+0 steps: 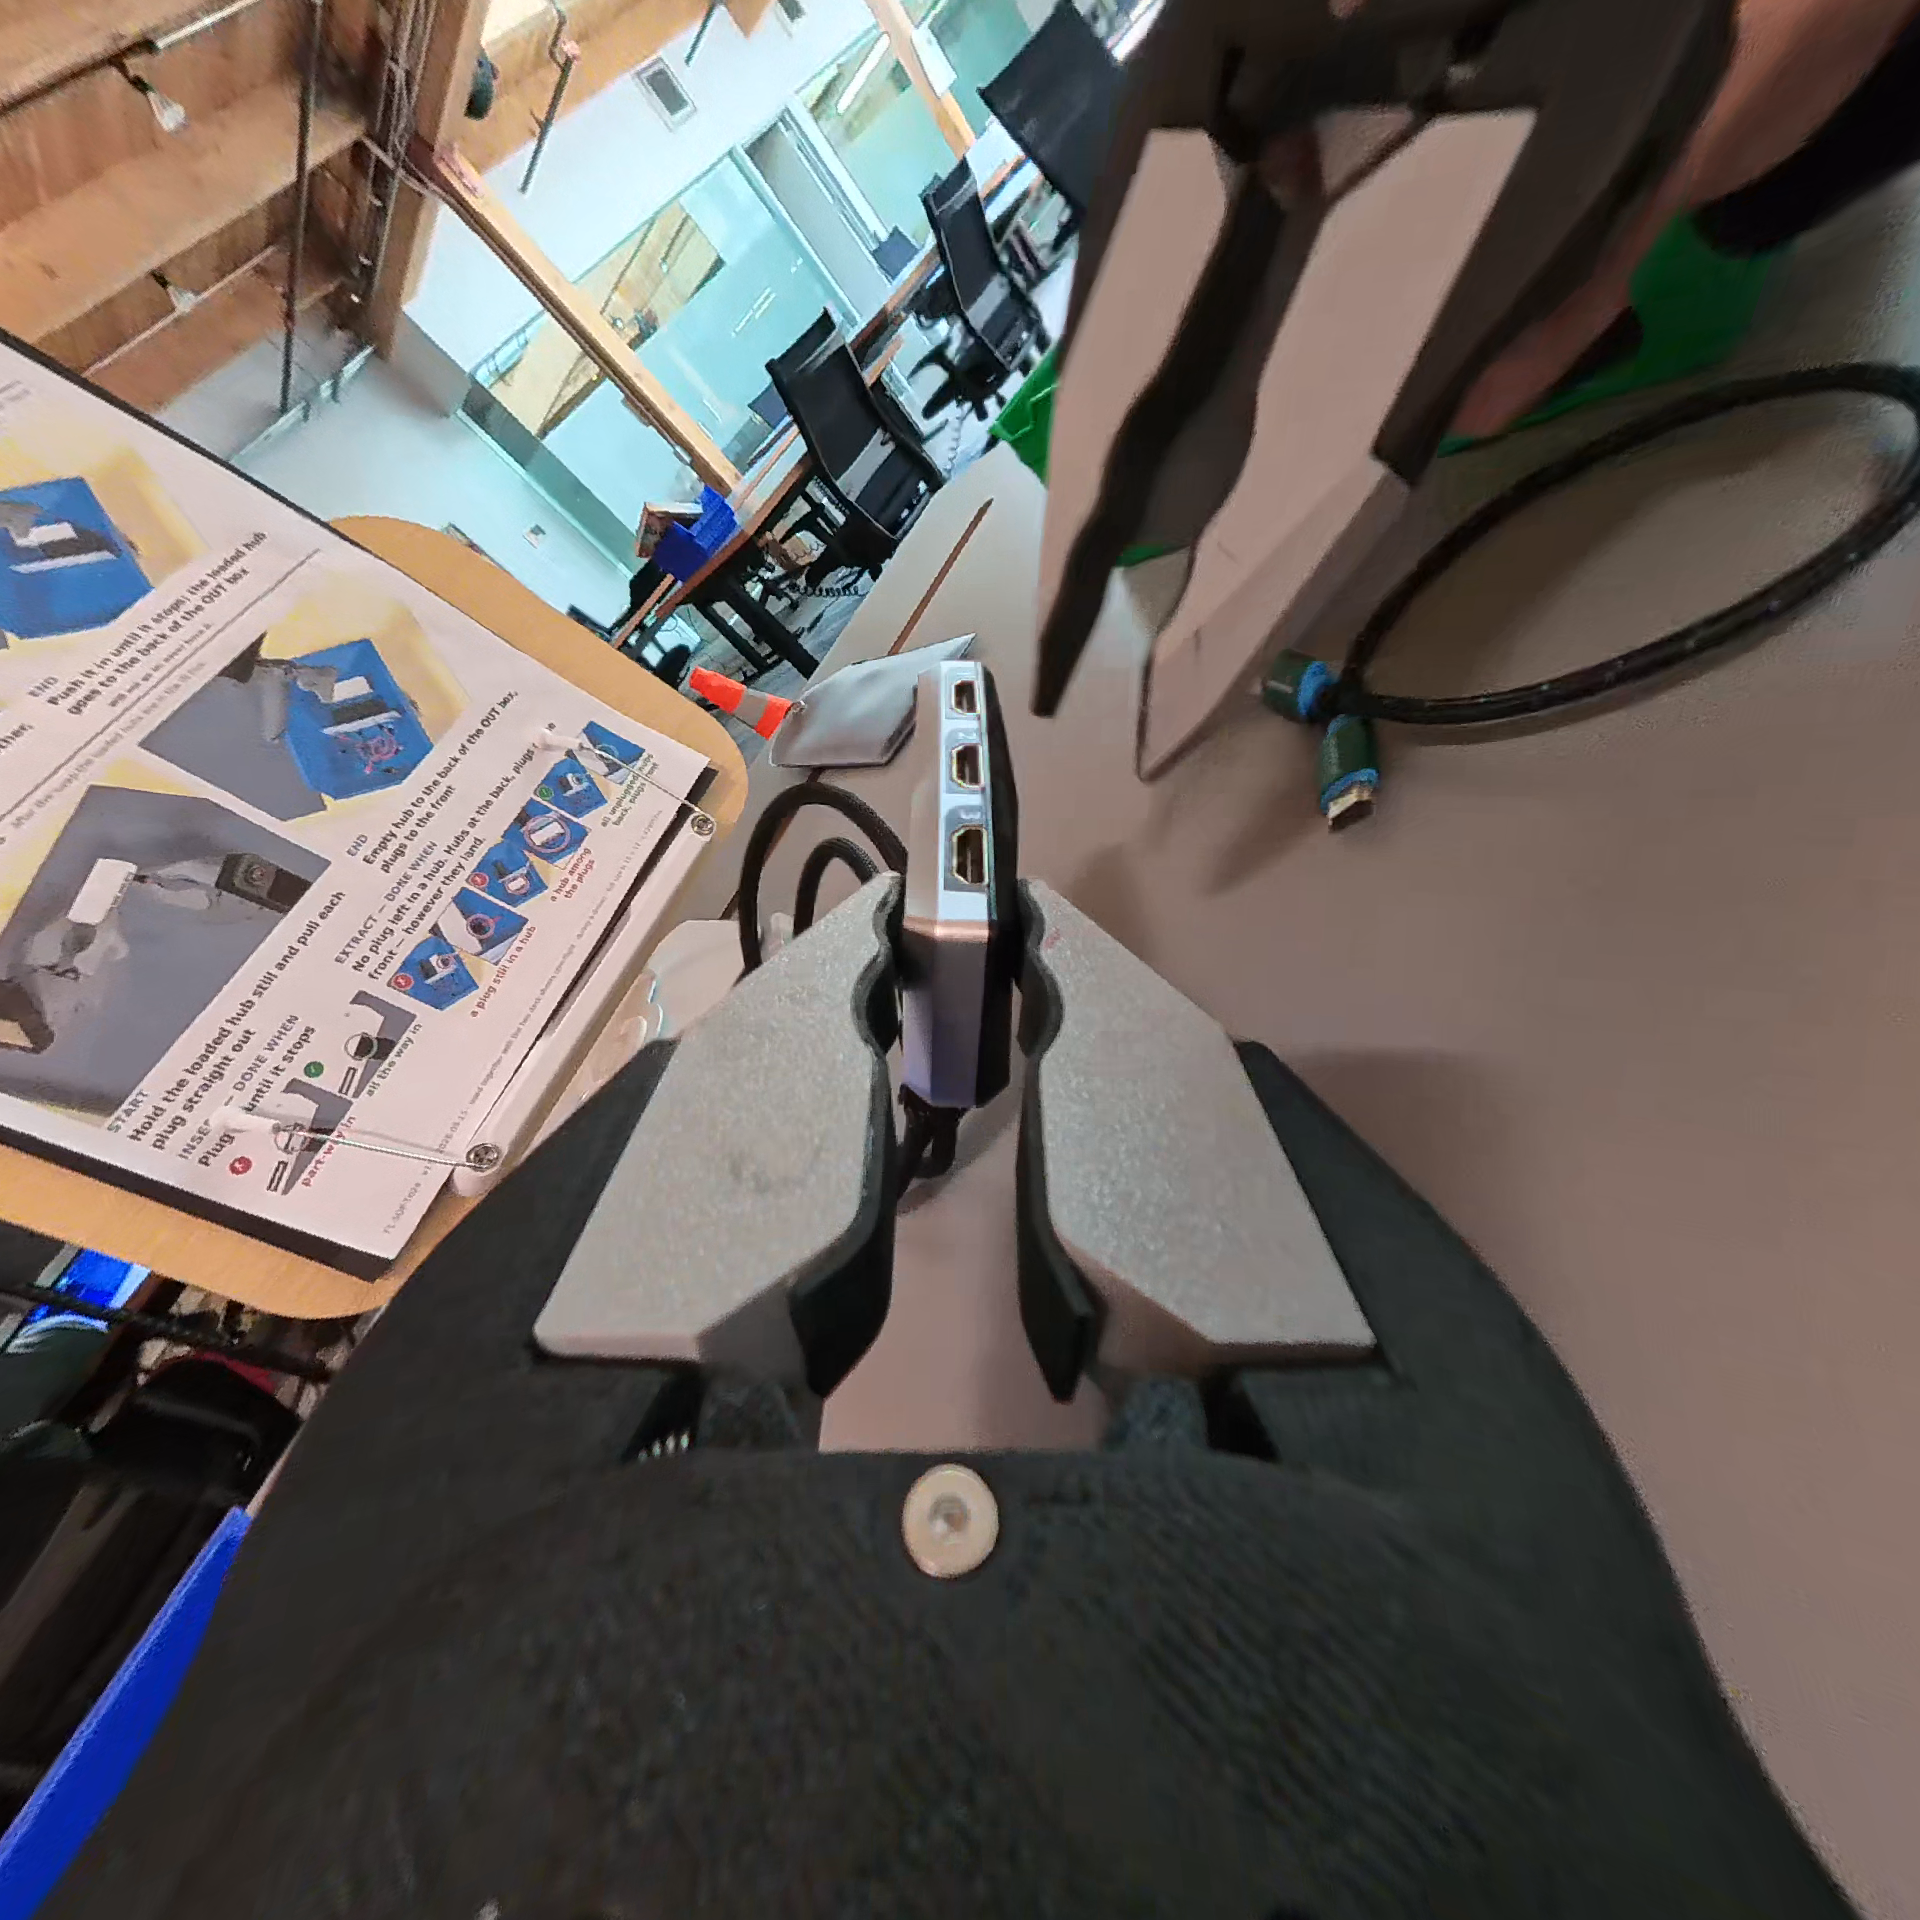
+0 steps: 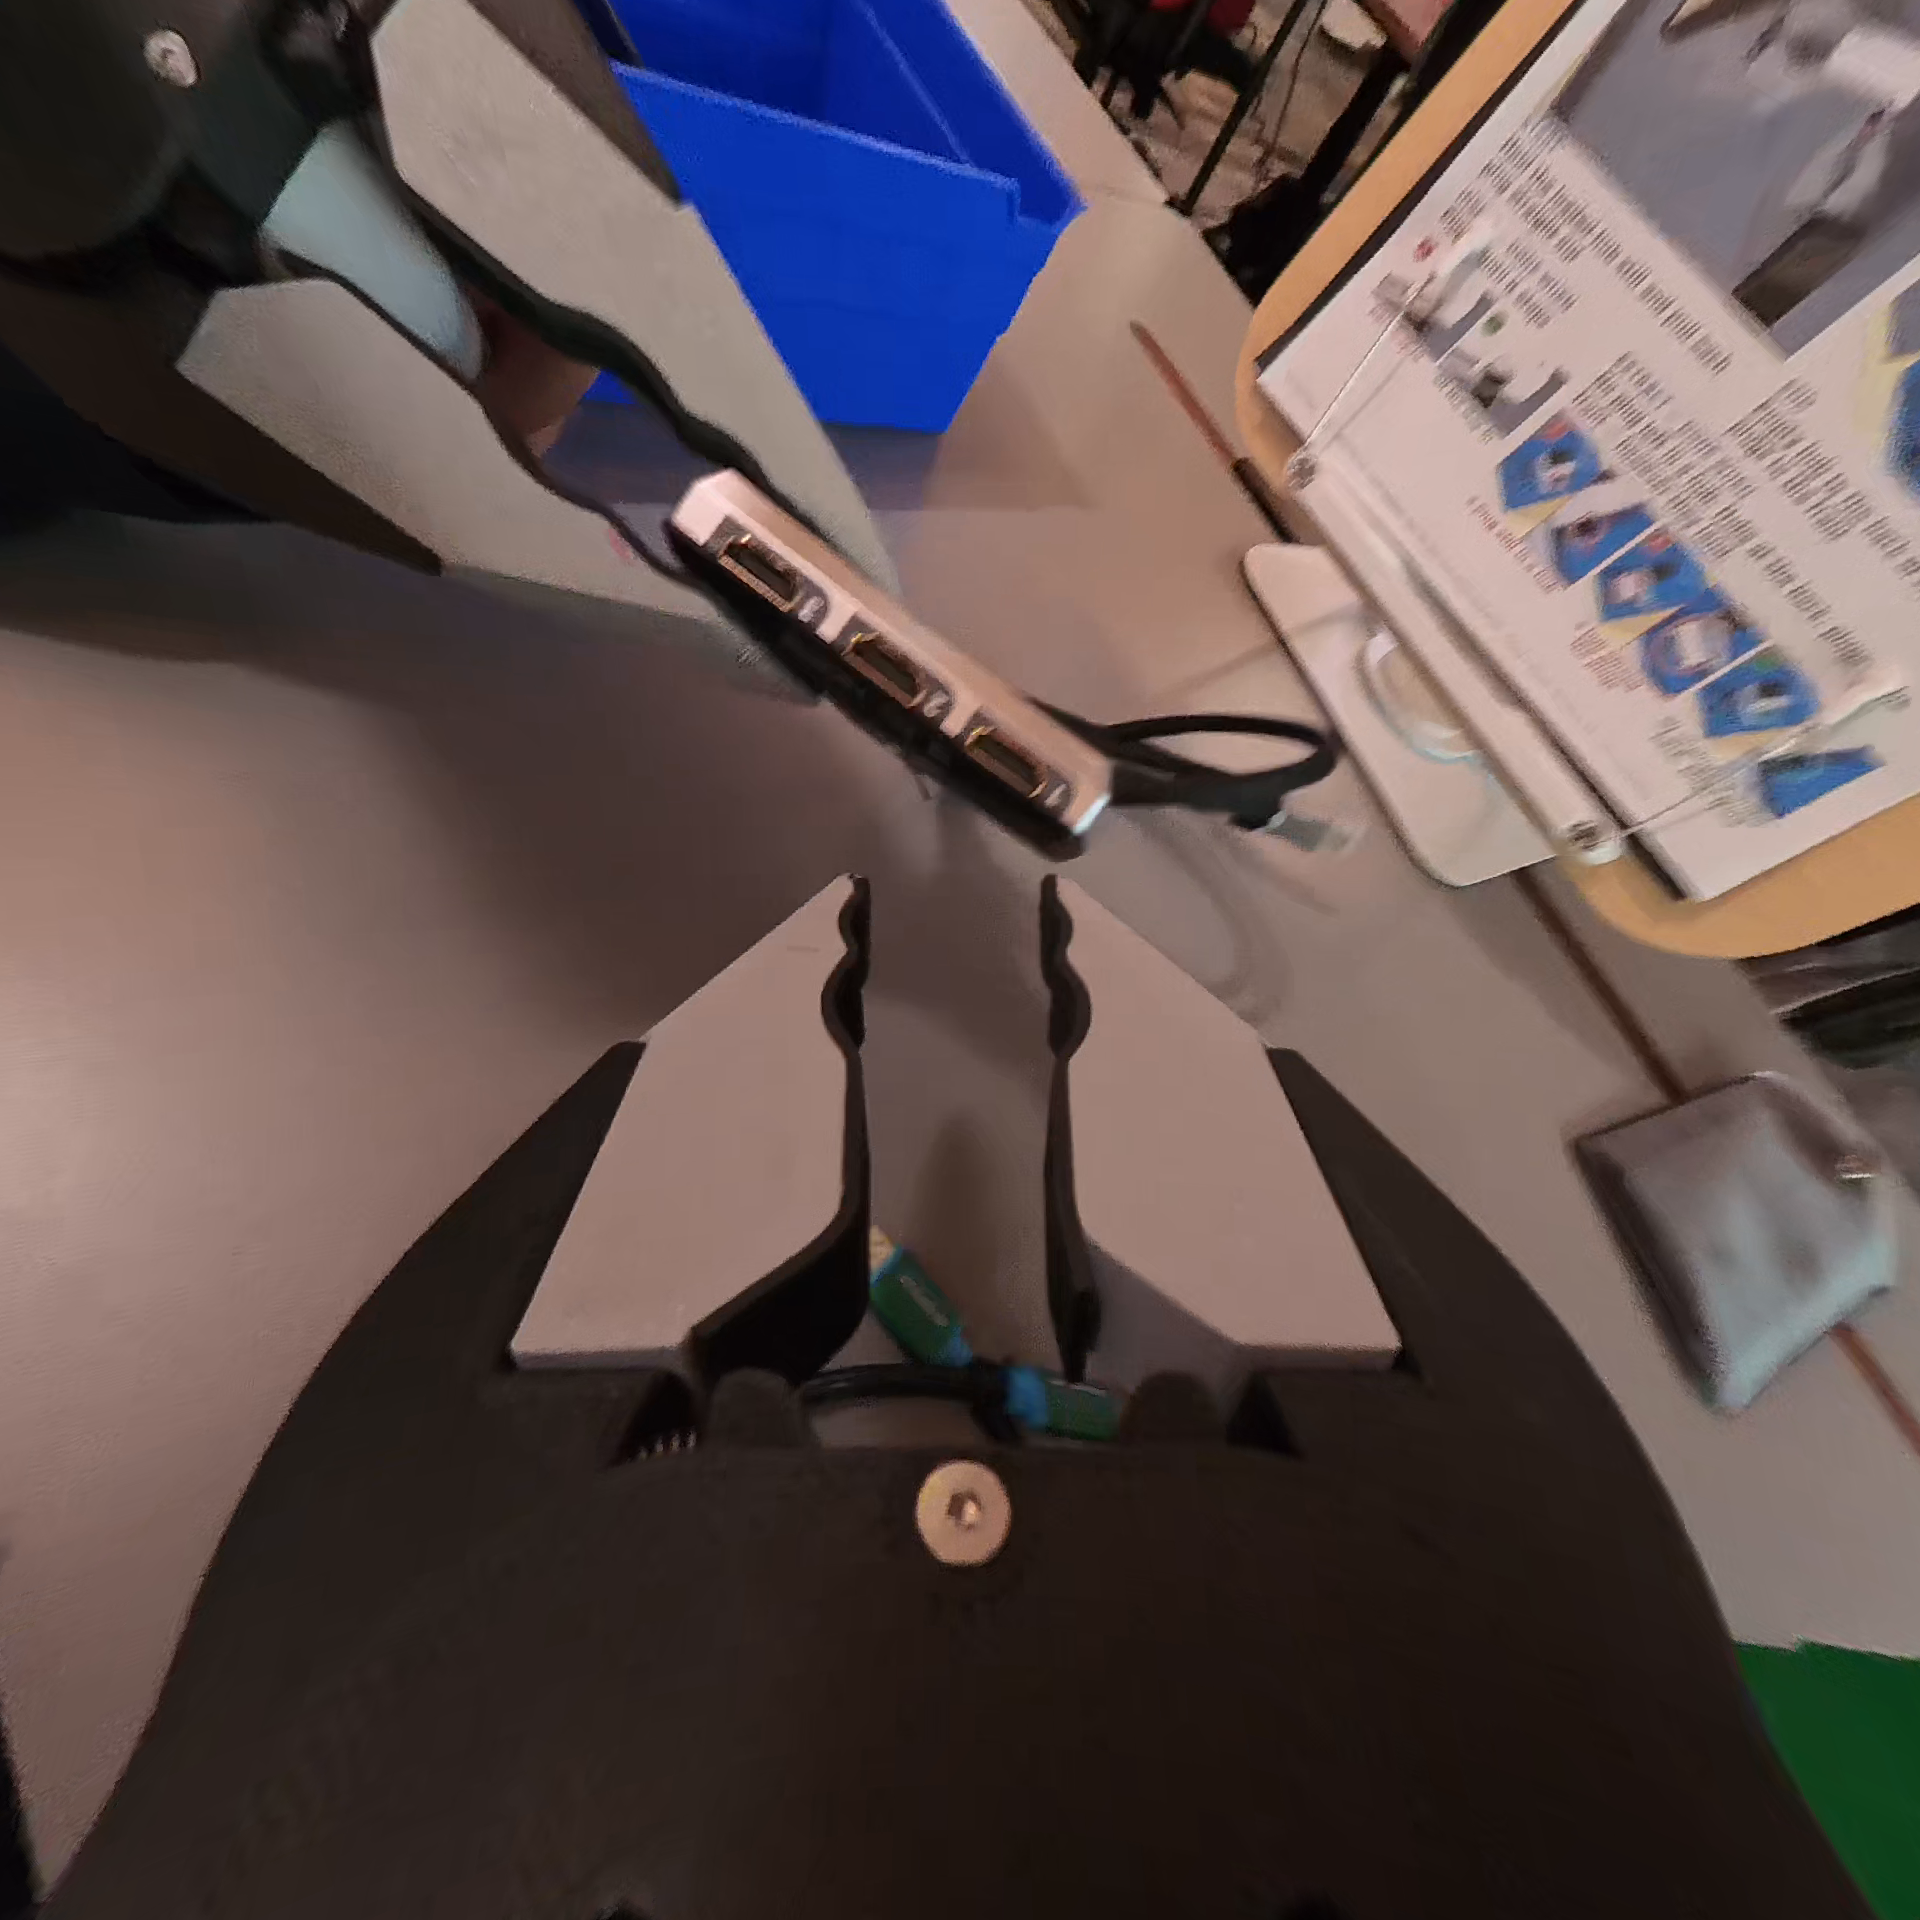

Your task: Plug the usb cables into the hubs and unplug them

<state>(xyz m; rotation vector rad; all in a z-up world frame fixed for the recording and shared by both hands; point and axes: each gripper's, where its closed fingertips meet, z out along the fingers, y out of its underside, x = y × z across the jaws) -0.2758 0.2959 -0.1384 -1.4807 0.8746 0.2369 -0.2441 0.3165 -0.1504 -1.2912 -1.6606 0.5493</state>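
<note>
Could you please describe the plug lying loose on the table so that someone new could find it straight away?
On the grey table, look beside the right gripper for the black cable loop. At its end lie two connectors: the plug has the bare metal tip, a dark green body and blue bands, unlike the silver hub held in the left gripper.

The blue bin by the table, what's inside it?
The blue bin shows only bare blue walls. Its bottom is hidden behind its front wall and the left claw.
</note>
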